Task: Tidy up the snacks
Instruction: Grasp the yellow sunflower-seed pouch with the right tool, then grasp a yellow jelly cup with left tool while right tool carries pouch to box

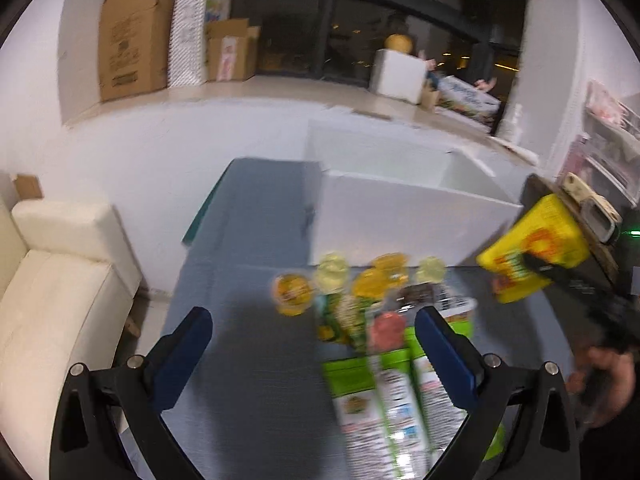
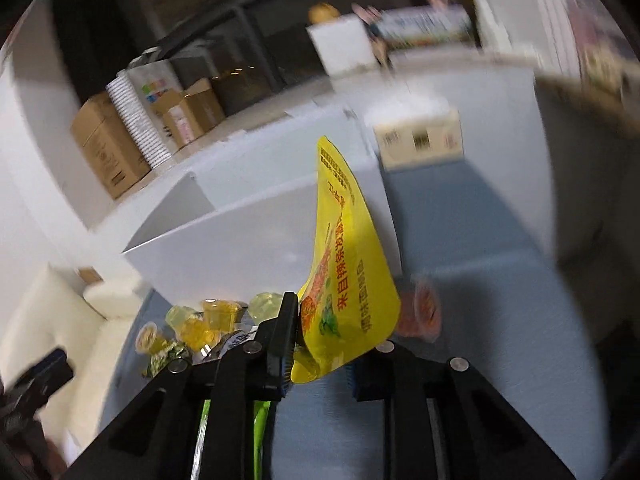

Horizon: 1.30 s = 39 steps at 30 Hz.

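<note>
Just in front of the white box (image 2: 256,236), a yellow snack pouch (image 2: 344,280) hangs lifted off the table.
The right gripper (image 2: 320,344) is clamped on the pouch's lower edge; the left gripper (image 1: 312,344) gapes wide and empty over the snack pile (image 1: 360,292) near that box. The step looks like carrying; next, clear the box wall, then release inside.

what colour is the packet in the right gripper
Bright yellow packet with red and green print, clearest in the right wrist view.
</note>
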### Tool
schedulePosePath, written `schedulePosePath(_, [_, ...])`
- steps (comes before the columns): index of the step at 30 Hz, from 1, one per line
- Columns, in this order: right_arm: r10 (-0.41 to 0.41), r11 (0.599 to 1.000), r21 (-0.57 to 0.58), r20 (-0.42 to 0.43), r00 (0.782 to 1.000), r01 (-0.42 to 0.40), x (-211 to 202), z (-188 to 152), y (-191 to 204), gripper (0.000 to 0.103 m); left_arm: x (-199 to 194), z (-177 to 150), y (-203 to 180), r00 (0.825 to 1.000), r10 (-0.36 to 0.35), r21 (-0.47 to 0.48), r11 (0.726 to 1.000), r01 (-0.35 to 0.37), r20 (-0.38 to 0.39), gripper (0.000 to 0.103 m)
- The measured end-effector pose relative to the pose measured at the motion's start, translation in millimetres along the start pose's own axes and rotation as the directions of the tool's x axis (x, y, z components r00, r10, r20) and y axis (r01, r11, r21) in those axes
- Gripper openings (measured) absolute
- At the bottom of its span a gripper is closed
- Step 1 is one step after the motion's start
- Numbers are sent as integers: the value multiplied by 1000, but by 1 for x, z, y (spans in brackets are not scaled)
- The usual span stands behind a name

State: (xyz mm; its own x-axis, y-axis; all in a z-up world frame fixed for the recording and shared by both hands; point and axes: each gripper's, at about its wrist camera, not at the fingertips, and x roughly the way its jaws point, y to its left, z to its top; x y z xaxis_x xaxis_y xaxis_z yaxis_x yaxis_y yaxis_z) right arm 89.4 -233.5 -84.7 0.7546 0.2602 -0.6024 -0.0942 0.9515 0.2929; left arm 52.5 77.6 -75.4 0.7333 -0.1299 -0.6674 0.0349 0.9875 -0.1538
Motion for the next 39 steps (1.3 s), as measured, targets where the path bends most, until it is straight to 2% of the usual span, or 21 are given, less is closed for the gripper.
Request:
schedulePosePath(3, [1, 995, -98, 33, 999, 2, -27, 1, 13, 22, 13, -2, 15, 1000, 14, -9, 1000, -15, -26, 103])
schedulePosePath(8, [28, 986, -165, 65, 998, -17, -55, -1, 30, 22, 55, 3, 28, 994, 26, 2, 1000, -26, -105, 103])
schedulePosePath(12, [44, 983, -181, 70, 997, -31, -62, -2, 38, 22, 88, 9, 27, 988, 22, -13, 1000, -24, -155, 103])
schedulePosePath(16, [45, 979, -201, 67, 997, -30, -62, -5, 44, 22, 114, 11, 21, 984, 30, -9, 999, -32, -173, 102])
schedulePosePath(18, [49, 978, -204, 63, 997, -35, -62, -6, 46, 22, 120, 12, 16, 984, 29, 4, 1000, -29, -176, 94])
schedulePosePath(22, [54, 979, -199, 51, 997, -43, -60, -9, 45, 22, 124, 14, 10, 982, -6, 9, 1000, 8, -188, 51])
schedulePosePath(23, [55, 979, -198, 50, 997, -44, -59, -9, 45, 22, 125, 14, 10, 981, -2, 8, 1000, 4, -193, 51])
schedulePosePath(27, [60, 977, -206, 50, 997, -48, -61, -9, 46, 22, 117, 12, 8, 984, -21, 15, 1000, 24, -177, 51])
schedulePosePath(31, [64, 975, -216, 56, 996, -50, -63, -8, 47, 22, 79, 13, 3, 992, -60, 17, 998, 62, -109, 51])
schedulePosePath(35, [69, 973, -225, 61, 996, -54, -63, -2, 48, 22, 36, 33, -17, 994, -105, 50, 993, 105, -9, 51])
schedulePosePath(39, [88, 972, -224, 83, 993, -67, -58, 19, 49, 22, 11, 66, -40, 985, -160, 57, 986, 156, 69, 51])
